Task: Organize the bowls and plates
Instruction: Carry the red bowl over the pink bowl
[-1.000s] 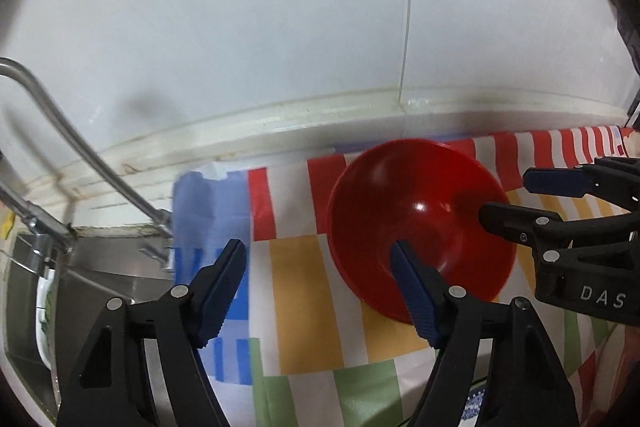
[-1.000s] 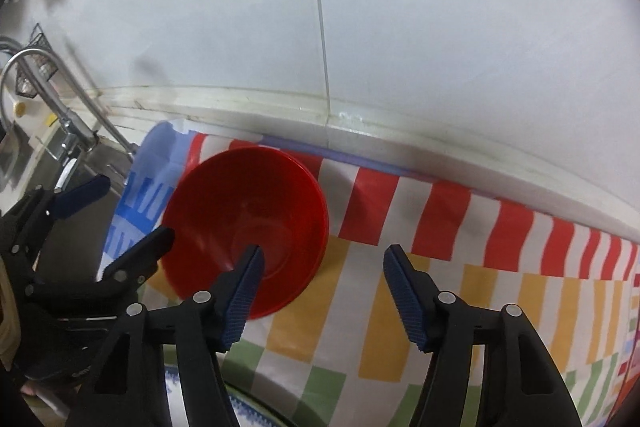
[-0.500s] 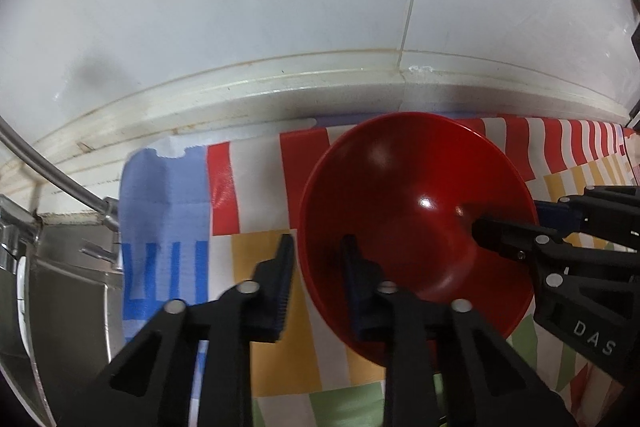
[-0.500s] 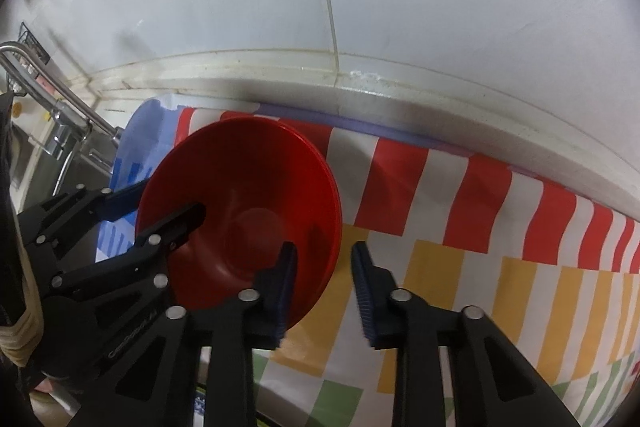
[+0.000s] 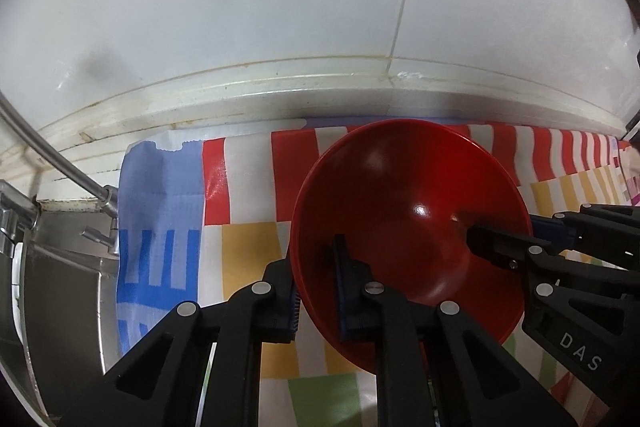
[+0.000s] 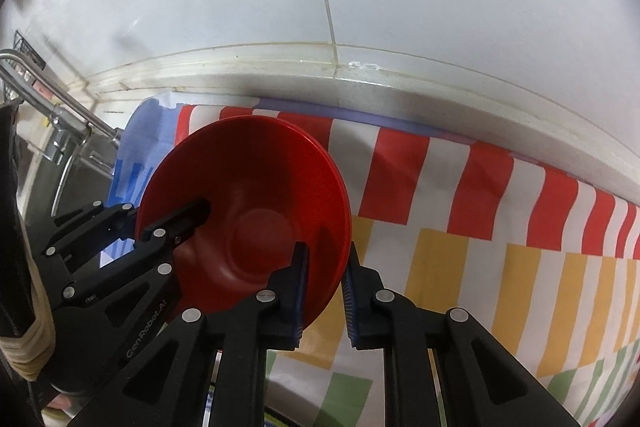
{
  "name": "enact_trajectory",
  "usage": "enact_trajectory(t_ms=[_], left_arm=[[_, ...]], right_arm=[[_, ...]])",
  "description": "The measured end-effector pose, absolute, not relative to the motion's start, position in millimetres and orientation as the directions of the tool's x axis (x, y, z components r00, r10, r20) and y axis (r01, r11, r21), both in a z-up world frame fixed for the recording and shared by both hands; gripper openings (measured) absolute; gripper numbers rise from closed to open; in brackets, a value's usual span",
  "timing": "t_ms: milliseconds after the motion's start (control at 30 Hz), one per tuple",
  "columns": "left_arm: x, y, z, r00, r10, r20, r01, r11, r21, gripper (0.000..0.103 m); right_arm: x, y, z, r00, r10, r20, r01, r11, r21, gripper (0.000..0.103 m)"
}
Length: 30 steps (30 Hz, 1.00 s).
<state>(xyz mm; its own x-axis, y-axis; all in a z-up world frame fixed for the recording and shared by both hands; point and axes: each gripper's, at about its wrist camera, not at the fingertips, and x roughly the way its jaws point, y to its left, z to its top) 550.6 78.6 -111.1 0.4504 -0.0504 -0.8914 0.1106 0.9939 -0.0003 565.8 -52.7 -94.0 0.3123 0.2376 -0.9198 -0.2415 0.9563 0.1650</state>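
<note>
Bowl [image 5: 412, 223] centre frame, over striped cloth [image 5: 248, 195] — a second ago your tongs gaped, now left gripper [image 5: 316, 291] and right gripper [image 6: 324, 291] clench opposite rims. Grasp secured — you can lift, carry to stack.

**A home kitchen counter beside a sink**

A home kitchen is indicated. A white tiled wall [image 5: 280, 7] with grout lines is seen above a counter covered by a striped and checked plastic cloth [image 6: 480, 247]. A stainless steel sink [image 5: 64, 287] and a metal faucet [image 6: 60, 107] are seen at the left. A red bowl [image 5: 408, 219] is seen over the cloth.
</note>
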Motion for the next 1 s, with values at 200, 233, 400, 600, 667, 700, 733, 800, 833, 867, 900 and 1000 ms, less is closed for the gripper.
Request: enact_trajectory(t_ms=[200, 233, 400, 600, 667, 700, 733, 800, 833, 867, 900, 1000], left_arm=[[528, 74, -86, 0.482, -0.085, -0.872, 0.120, 0.992, -0.030, 0.015], [523, 71, -81, 0.490, -0.089, -0.867, 0.125, 0.992, -0.032, 0.015], [501, 59, -61, 0.520, -0.113, -0.846, 0.147, 0.988, -0.041, 0.015], [469, 39, -38, 0.555, -0.144, -0.819, 0.178, 0.983, -0.053, 0.015], [461, 31, -32, 0.563, -0.154, -0.812, 0.188, 0.981, -0.055, 0.015], [457, 28, -30, 0.567, -0.157, -0.809, 0.192, 0.980, -0.056, 0.015], [453, 24, -27, 0.571, -0.162, -0.805, 0.197, 0.979, -0.057, 0.015], [443, 18, -21, 0.578, -0.173, -0.798, 0.205, 0.977, -0.063, 0.015], [439, 15, -20, 0.580, -0.175, -0.796, 0.206, 0.976, -0.064, 0.015], [435, 12, -17, 0.583, -0.179, -0.792, 0.211, 0.975, -0.066, 0.015], [432, 10, -16, 0.585, -0.183, -0.790, 0.214, 0.974, -0.067, 0.015], [419, 2, -10, 0.592, -0.192, -0.783, 0.226, 0.972, -0.067, 0.015]], right_arm=[[551, -62, -79, 0.345, 0.237, -0.908, -0.228, 0.960, 0.163, 0.017], [549, -64, -76, 0.352, 0.235, -0.906, -0.224, 0.961, 0.163, 0.017], [524, -77, -54, 0.401, 0.225, -0.888, -0.215, 0.965, 0.148, 0.017], [491, -95, -32, 0.446, 0.211, -0.870, -0.197, 0.971, 0.134, 0.017], [481, -99, -26, 0.462, 0.204, -0.863, -0.190, 0.973, 0.129, 0.017], [475, -103, -22, 0.470, 0.202, -0.859, -0.189, 0.974, 0.126, 0.017], [469, -106, -19, 0.478, 0.198, -0.856, -0.186, 0.975, 0.122, 0.017], [458, -113, -13, 0.492, 0.194, -0.849, -0.179, 0.977, 0.119, 0.017], [454, -114, -11, 0.498, 0.191, -0.846, -0.176, 0.977, 0.117, 0.017], [449, -117, -9, 0.503, 0.188, -0.843, -0.171, 0.978, 0.116, 0.017], [445, -118, -7, 0.507, 0.186, -0.841, -0.165, 0.979, 0.117, 0.017], [431, -125, -2, 0.522, 0.182, -0.833, -0.156, 0.981, 0.116, 0.017]])
